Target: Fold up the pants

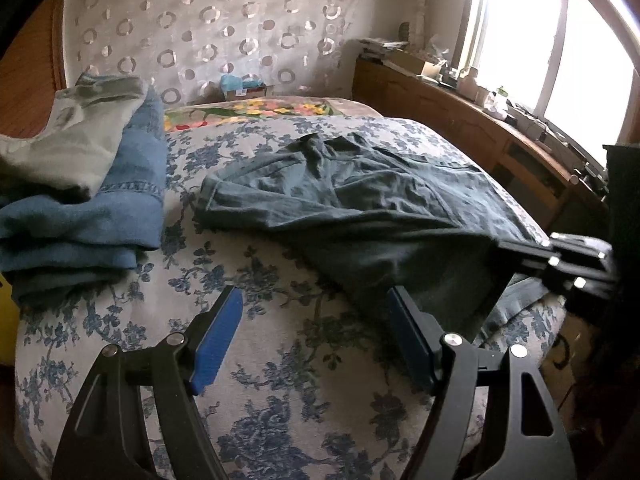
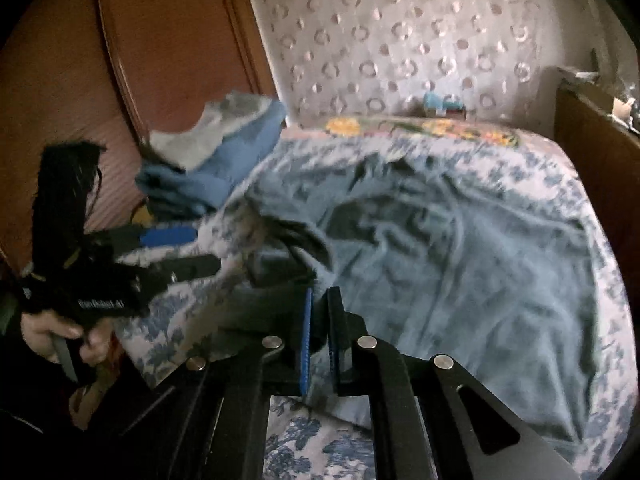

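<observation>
Nearest the lens: left gripper [image 1: 316, 332], jaws wide, nothing between them, hovering over bare bedspread, its right blue pad [image 1: 408, 340] just at the edge of the pants. From the other camera, right gripper [image 2: 319, 336], jaws nearly together, pinching a dark edge of the pants [image 2: 460, 264] between the blue pads; picture blurred there, so exactly which part of the garment cannot be told. Seen from the left wrist, right gripper [image 1: 560, 260] at the pants' near right corner, cloth [image 1: 360, 208] pulled taut and lifted off the bed toward it.

One pair of pants, dark grey-green, spread across the middle of the bed, creased, waistband end toward the left, seams and a pocket line showing. Lying flat farther back, raised at the held corner.

Underneath, a bed [image 1: 280, 380] with a pale spread printed in blue flowers; a brighter yellow and pink floral cover [image 1: 256, 110] at the far end. At the left of the bed, one pile of folded clothes [image 1: 80, 200]: blue denim below, a pale grey-green piece on top. Behind, a curtain [image 1: 208, 28] with ring patterns, a small box [image 1: 244, 86] at its foot. On the right, a wooden desk [image 1: 480, 128] cluttered with small things, under a bright window [image 1: 532, 40]. Brown wooden panel [image 2: 160, 60] on the left. One hand [image 2: 52, 336] on the left gripper's handle.
</observation>
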{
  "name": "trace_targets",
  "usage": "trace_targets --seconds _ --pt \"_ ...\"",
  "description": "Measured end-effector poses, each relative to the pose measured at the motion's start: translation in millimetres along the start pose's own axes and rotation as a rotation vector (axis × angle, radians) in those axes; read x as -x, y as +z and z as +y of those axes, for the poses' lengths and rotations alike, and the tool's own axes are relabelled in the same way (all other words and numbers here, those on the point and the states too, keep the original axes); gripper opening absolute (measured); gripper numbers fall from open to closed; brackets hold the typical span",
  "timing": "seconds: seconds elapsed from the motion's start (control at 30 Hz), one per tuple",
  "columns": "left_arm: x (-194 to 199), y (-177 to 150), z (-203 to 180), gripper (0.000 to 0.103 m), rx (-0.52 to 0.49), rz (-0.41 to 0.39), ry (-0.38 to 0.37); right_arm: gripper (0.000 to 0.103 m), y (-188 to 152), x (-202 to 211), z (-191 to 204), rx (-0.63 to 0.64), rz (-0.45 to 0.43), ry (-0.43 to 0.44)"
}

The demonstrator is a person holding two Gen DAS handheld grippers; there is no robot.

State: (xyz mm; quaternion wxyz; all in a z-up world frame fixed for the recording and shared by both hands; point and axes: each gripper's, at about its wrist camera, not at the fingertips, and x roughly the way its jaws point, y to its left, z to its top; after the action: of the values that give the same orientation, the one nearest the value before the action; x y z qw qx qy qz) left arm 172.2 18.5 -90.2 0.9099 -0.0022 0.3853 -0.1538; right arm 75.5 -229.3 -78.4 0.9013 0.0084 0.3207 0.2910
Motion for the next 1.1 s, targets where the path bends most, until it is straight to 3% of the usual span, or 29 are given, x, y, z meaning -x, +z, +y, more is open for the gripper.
trace_targets --seconds 0.63,1.1 --pt "-13 27 -63 0.075 -0.105 -0.008 -0.085 0.007 -26 89 -37 -0.088 -0.103 -0.198" --pt "-20 29 -85 0.075 -0.135 0.006 -0.103 0.007 -45 114 -32 -0.124 -0.066 -0.267"
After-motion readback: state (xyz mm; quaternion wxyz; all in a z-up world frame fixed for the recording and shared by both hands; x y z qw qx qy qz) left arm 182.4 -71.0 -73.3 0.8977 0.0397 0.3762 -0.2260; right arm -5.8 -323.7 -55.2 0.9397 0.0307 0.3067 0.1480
